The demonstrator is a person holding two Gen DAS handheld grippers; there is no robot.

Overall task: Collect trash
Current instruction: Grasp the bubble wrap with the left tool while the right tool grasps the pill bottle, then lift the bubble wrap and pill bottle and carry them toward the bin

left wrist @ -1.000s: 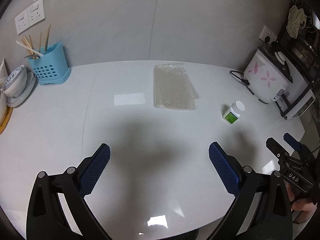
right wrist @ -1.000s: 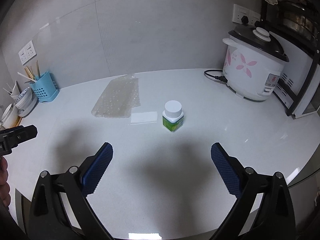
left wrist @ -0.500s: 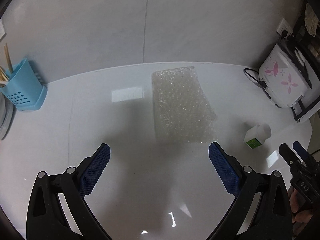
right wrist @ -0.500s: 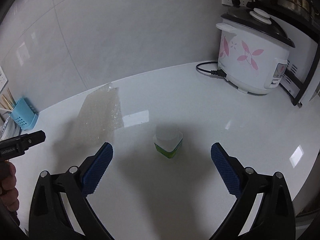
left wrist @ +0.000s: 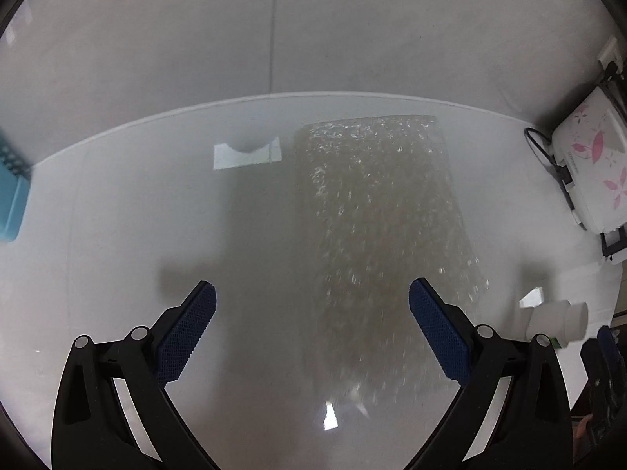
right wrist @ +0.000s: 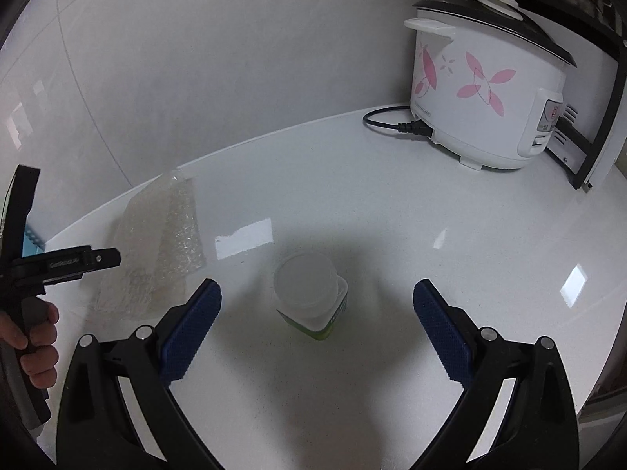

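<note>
A clear sheet of bubble wrap (left wrist: pixel 376 227) lies flat on the white counter (left wrist: pixel 156 215). My left gripper (left wrist: pixel 311 337) hovers open over its near end, with the sheet's near left corner between the blue pads. A small white bottle with a green label (right wrist: pixel 311 297) stands upright on the counter. Just above it my right gripper (right wrist: pixel 317 337) stands open, and nothing touches the pads. The same bottle (left wrist: pixel 556 319) shows at the right edge of the left wrist view. The bubble wrap (right wrist: pixel 156 243) also lies left of the bottle in the right wrist view.
A white rice cooker with pink flowers (right wrist: pixel 486 90) stands at the back right, its black cord (right wrist: pixel 392 123) trailing on the counter. A blue utensil holder (left wrist: pixel 11 203) sits at the far left. A grey tiled wall (left wrist: pixel 274 27) backs the counter. A hand (right wrist: pixel 33 337) holds the other gripper.
Both grippers have moved forward and down. The bubble wrap now reaches between the left fingers, and the bottle sits closer between the right fingers. Both stay open.
</note>
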